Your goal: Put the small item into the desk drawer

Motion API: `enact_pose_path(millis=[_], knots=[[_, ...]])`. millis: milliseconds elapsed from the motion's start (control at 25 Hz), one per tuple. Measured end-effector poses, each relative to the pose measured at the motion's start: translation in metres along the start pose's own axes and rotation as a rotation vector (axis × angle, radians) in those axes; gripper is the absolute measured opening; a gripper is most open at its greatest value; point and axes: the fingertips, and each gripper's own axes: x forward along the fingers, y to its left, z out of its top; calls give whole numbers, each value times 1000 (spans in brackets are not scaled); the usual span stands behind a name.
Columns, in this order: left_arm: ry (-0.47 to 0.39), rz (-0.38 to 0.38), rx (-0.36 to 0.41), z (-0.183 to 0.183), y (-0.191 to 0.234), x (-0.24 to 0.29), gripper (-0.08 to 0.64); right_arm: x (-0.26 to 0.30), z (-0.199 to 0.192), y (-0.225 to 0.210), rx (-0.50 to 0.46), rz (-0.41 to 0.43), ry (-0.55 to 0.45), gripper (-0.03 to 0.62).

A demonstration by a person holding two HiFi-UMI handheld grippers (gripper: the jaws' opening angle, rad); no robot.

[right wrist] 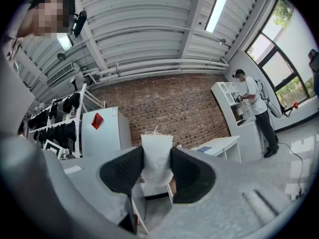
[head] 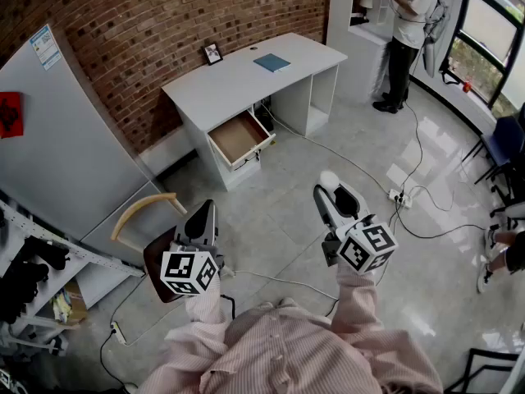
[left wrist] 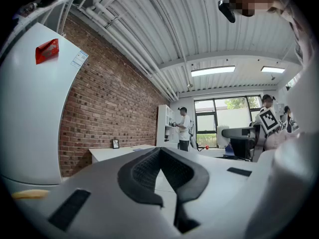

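The white desk [head: 238, 80] stands against the brick wall, and its wooden drawer [head: 240, 138] is pulled open at the front. In the head view my right gripper [head: 330, 189] hangs over the floor well short of the desk. It is shut on a small white item [head: 329, 177]. The right gripper view shows that item [right wrist: 156, 156], frayed at its top, pinched between both pads [right wrist: 127, 171]. My left gripper [head: 205, 212] is lower left, over the floor beside a chair. Its jaws [left wrist: 160, 151] meet at the tips, shut with nothing between them.
A blue book [head: 271, 62] and a small picture frame [head: 212, 53] lie on the desk. A wooden chair [head: 146, 213] stands by my left gripper, with a white cabinet [head: 57, 154] behind it. A power strip and cables [head: 399, 197] cross the floor. A person [head: 408, 23] stands at the far shelf.
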Motion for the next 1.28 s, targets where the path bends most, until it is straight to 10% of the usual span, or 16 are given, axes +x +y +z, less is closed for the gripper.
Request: enact_pose_path(millis=[1280], knots=[[27, 80, -41, -26, 22, 93, -2, 83, -19, -76, 51, 75, 58, 169]])
